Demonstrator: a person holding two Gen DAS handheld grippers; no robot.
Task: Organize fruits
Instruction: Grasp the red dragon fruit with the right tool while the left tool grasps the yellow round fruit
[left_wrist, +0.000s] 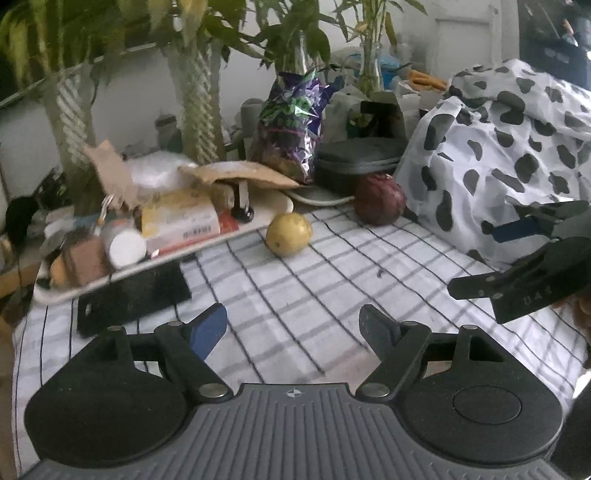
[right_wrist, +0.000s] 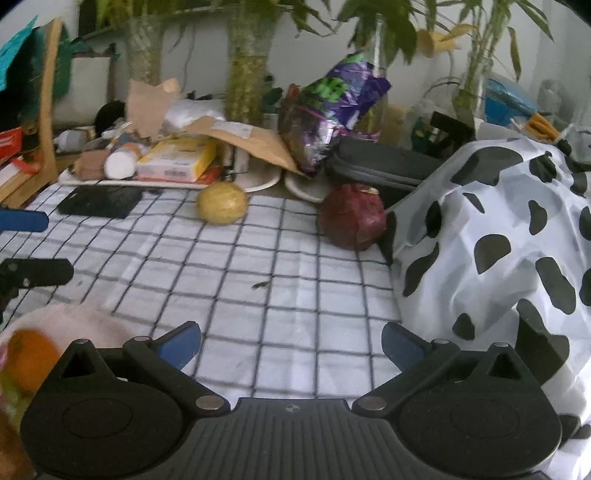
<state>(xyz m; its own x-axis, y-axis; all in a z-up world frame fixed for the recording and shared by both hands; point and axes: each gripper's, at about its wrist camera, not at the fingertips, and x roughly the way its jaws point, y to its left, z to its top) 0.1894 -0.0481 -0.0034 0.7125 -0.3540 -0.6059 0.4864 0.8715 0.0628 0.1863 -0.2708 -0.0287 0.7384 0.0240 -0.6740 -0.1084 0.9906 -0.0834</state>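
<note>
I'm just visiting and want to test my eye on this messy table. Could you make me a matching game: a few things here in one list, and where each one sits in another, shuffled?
Things:
1. yellow fruit
2. dark red fruit
3. orange fruit
4. black flat case

Places:
A. in the bowl at near left
B. against the cow-print cloth
C. on the checked cloth, before the white plate
D. by the cluttered tray

Pairs: 1-C, 2-B, 3-A, 4-D

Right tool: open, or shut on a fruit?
Open. The right tool has its blue pads spread wide over bare checked cloth, holding nothing.
</note>
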